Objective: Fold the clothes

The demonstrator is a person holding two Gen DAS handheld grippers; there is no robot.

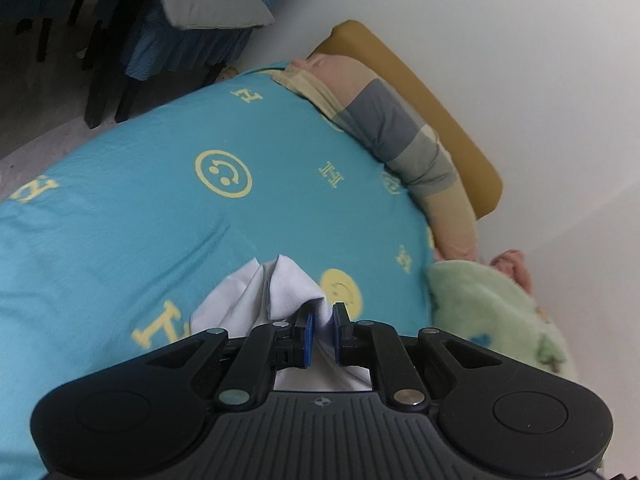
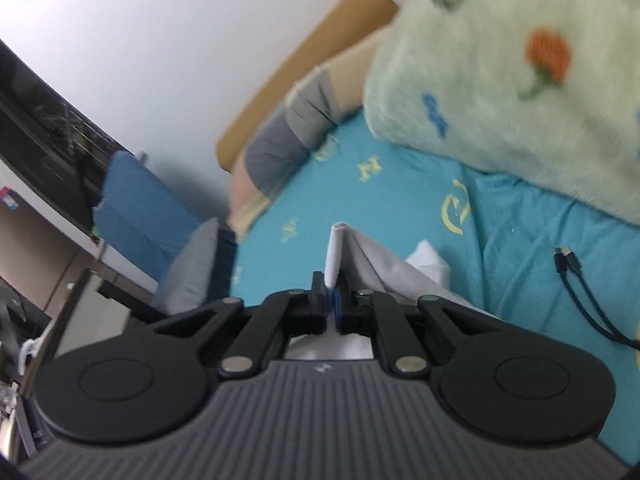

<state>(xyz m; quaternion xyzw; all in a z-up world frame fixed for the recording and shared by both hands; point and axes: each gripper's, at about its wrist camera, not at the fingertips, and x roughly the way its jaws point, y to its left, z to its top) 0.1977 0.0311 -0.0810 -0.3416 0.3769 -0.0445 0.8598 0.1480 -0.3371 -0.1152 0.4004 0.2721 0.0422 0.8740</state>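
Observation:
A white garment (image 1: 264, 296) hangs bunched over the turquoise bed sheet (image 1: 160, 208) with yellow smileys and letters. My left gripper (image 1: 323, 330) is shut on a fold of this white cloth, which runs between the blue pads and down under the body. In the right wrist view the same white garment (image 2: 372, 264) stretches up from the bed into my right gripper (image 2: 332, 304), which is shut on its edge. A pointed corner of cloth sticks out past the fingertips.
A striped grey and beige pillow (image 1: 400, 136) lies along the mustard headboard (image 1: 440, 100) by the white wall. A fluffy green blanket (image 2: 500, 88) is heaped on the bed's right side. A black cable (image 2: 580, 292) lies on the sheet. A blue-covered chair (image 2: 136, 212) stands beside the bed.

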